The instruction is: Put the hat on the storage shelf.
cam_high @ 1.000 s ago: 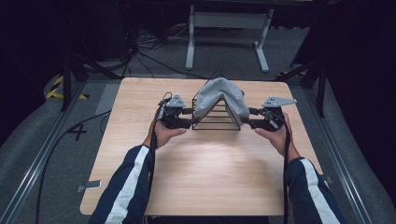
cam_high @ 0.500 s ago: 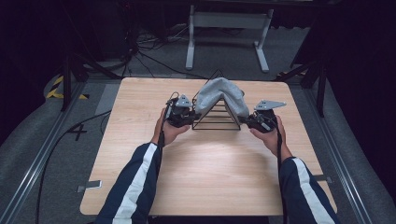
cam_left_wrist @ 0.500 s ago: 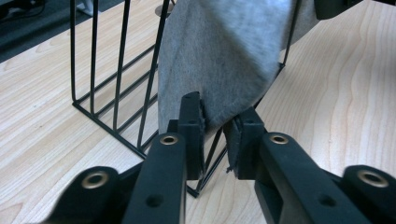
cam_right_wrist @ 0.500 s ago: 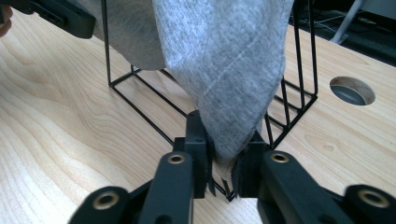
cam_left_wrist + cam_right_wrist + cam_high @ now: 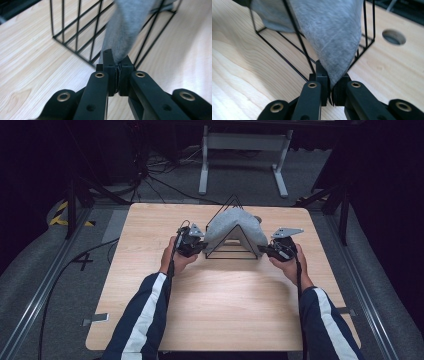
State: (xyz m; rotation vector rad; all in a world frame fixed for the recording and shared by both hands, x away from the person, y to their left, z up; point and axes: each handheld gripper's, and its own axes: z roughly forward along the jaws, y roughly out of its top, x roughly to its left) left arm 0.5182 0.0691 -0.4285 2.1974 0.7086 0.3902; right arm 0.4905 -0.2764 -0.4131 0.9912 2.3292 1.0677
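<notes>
A grey cloth lies draped over a black triangular wire rack at the middle of the wooden table. My left gripper sits at the rack's left foot. In the left gripper view its jaws are shut on the cloth's lower edge, having just closed. My right gripper sits at the rack's right foot. It pinches the cloth's other hanging corner and has also just closed. Both pinched ends are pulled taut down the rack's sloping sides.
A round hole is cut in the tabletop behind the rack. Beyond the table's far edge, a white metal stand and loose cables lie on the dark floor. Bare wood stretches in front of the rack towards the person.
Both grippers came in closer to the rack's feet and sank a little toward the table. Their jaws closed on the cloth's two hanging ends.
</notes>
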